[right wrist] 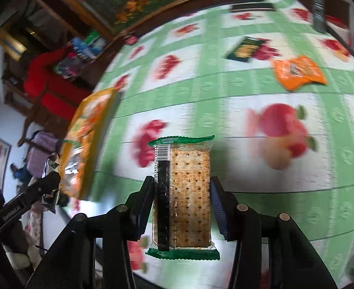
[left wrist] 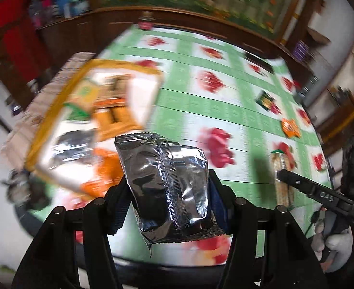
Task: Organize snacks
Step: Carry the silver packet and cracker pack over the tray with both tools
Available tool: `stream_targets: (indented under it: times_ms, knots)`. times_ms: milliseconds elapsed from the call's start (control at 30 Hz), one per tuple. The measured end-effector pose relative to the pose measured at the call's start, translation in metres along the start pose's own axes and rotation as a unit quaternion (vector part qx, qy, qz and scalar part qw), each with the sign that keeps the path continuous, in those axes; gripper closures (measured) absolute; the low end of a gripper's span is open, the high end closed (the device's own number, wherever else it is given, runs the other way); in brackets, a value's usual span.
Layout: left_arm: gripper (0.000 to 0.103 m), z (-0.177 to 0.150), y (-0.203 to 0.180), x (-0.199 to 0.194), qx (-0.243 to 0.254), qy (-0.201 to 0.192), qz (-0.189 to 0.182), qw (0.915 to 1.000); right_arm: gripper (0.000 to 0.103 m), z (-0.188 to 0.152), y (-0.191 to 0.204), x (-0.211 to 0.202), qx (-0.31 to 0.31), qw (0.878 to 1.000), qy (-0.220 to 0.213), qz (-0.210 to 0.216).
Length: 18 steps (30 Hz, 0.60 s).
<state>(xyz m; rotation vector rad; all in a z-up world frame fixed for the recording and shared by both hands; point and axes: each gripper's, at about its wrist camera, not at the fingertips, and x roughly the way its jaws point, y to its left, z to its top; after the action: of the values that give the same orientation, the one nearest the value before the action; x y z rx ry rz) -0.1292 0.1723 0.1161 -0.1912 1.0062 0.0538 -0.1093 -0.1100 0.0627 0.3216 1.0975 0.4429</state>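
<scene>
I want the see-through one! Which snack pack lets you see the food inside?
The cracker pack with green ends, held in the right gripper. The silver foil pack and the orange packet hide theirs.

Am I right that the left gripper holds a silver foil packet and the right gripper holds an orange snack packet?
Not quite. The left gripper does hold the silver foil packet, but the right wrist view shows the right gripper holding a green-edged cracker pack; the orange snack packet lies on the tablecloth.
</scene>
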Motion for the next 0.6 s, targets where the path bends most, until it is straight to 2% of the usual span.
stream_targets:
  times_ms: [167, 300, 600]
  knots:
    - [0.045, 0.003, 0.034, -0.016, -0.034, -0.022, 0.022, 0.9989, 0.056, 0.008, 0.046, 0.0, -0.038, 0.999, 0.001, 0.036]
    - [0.045, 0.015, 0.057, -0.017, -0.036, -0.036, 0.035, 0.9981, 0.056, 0.018, 0.086, 0.005, -0.066, 0.996, 0.004, 0.051]
    - [0.045, 0.048, 0.106, 0.017, -0.027, -0.02, 0.05, 0.9982, 0.056, 0.046, 0.182, 0.055, -0.114, 0.991, 0.034, 0.062]
